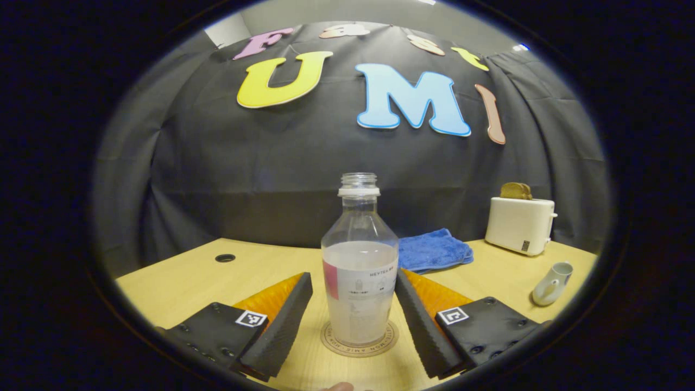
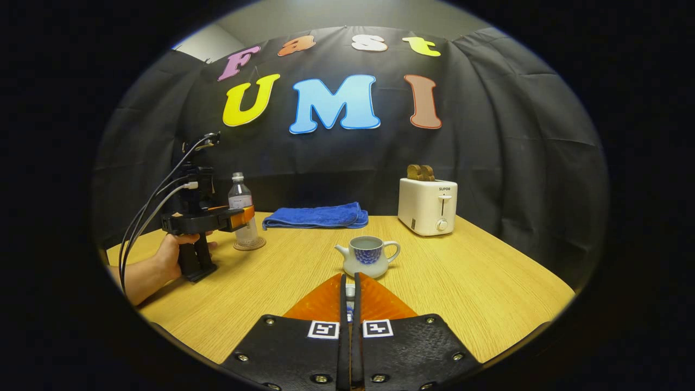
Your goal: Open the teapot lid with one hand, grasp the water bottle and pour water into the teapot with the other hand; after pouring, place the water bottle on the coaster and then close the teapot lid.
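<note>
**Q:** First, list the fixed items by material, largest first.

**A:** Table (image 2: 488,282): pale wood-grain top, rounded front edge, matte. Toaster (image 2: 428,206): smooth cream box, rounded corners, a brown slice standing in its slot. Towel (image 2: 317,216): blue, fleecy, folded flat near the back wall.

**Q:** Describe the water bottle and give its position.

**A:** Water bottle (image 1: 359,271): clear plastic, domed shoulder, threaded neck, no cap. It is roughly half full of cloudy-looking liquid and carries a pale label with a pink edge. It stands upright on the coaster (image 1: 331,342), a thin round disc with lettering around its rim, at the table's left side.

**Q:** Status of the left gripper?

**A:** Left gripper (image 1: 353,277): fingers spread, ribbed pads facing inward, one on each side of the bottle. One pad lies just beside the bottle wall and the other stands apart from it. In the right gripper view, a hand (image 2: 168,255) holds its grip, with cables trailing back.

**Q:** Teapot?

**A:** Teapot (image 2: 367,256): small, glossy white ceramic with a blue patterned belly, short spout and loop handle. It sits mid-table with its mouth uncovered and liquid visible inside.

**Q:** Right gripper?

**A:** Right gripper (image 2: 350,279): fingers pressed together, just short of the teapot. They pinch a thin white-and-blue sliver, apparently the teapot lid (image 2: 350,304). Most of it is hidden.
</note>
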The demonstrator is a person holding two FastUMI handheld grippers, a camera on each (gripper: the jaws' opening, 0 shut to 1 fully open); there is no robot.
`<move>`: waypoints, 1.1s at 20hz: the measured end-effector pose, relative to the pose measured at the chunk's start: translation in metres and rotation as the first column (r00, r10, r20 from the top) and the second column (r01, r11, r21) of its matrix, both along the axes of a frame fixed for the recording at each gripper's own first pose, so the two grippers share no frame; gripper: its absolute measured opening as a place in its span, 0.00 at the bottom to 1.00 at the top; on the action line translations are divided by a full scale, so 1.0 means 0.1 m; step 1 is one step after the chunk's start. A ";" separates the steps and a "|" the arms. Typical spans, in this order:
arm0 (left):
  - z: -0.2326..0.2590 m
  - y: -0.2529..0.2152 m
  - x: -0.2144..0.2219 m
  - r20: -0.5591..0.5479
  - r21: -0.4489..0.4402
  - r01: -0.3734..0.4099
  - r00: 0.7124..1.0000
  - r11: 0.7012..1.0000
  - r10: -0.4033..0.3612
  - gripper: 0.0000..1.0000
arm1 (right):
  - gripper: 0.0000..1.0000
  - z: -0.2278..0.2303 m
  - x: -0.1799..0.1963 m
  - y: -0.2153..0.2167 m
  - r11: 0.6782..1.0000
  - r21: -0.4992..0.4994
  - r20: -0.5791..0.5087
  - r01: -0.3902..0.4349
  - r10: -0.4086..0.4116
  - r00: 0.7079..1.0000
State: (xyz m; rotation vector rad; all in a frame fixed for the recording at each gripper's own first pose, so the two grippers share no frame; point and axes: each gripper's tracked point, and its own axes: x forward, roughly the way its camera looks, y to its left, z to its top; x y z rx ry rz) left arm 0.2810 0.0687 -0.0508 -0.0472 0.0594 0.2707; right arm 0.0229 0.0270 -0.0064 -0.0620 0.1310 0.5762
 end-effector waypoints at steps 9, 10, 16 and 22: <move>0.05 -0.19 -0.11 0.044 0.012 0.055 0.997 0.998 -0.056 1.00 | 0.02 0.19 0.17 0.07 1.000 0.030 0.045 0.010 -0.011 0.999; 0.05 -0.21 -0.14 0.045 0.007 0.058 0.997 0.998 -0.058 1.00 | 0.02 0.27 0.29 0.09 0.999 0.041 0.072 0.020 -0.023 0.997; 0.21 -0.19 -0.24 0.118 0.045 0.012 0.993 0.999 -0.017 1.00 | 0.02 0.44 1.08 0.39 0.997 0.043 0.184 0.069 -0.076 0.980; 0.24 -0.27 -0.27 0.136 0.041 0.039 0.990 0.998 -0.044 1.00 | 0.01 0.25 1.42 0.58 0.995 -0.018 0.180 0.101 -0.096 0.979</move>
